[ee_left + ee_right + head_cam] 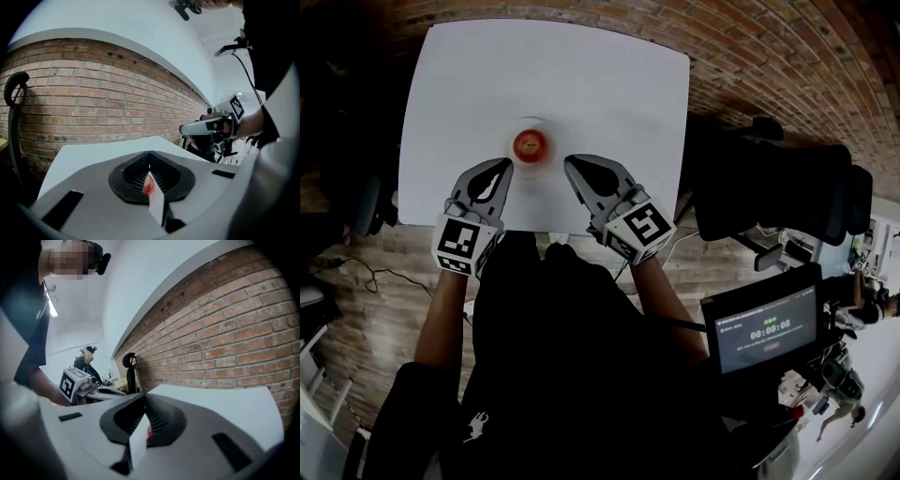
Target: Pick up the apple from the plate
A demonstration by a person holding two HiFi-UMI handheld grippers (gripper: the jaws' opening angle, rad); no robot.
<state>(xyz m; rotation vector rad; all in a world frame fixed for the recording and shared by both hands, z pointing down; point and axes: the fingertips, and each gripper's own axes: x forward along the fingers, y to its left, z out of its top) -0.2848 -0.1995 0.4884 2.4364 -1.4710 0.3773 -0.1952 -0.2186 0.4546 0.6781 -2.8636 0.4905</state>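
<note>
Red apple, white table, reddish-brown brick floor

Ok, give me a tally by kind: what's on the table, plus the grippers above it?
apple: 1
plate: 1
grippers: 2 (left gripper, right gripper, fingers together on both)
Total: 4

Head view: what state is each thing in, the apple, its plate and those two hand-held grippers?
apple: on the plate, untouched
plate: flat on the table, holding the apple
left gripper: jaws shut, empty, near the plate
right gripper: jaws shut, empty, near the plate
screen: lit
</note>
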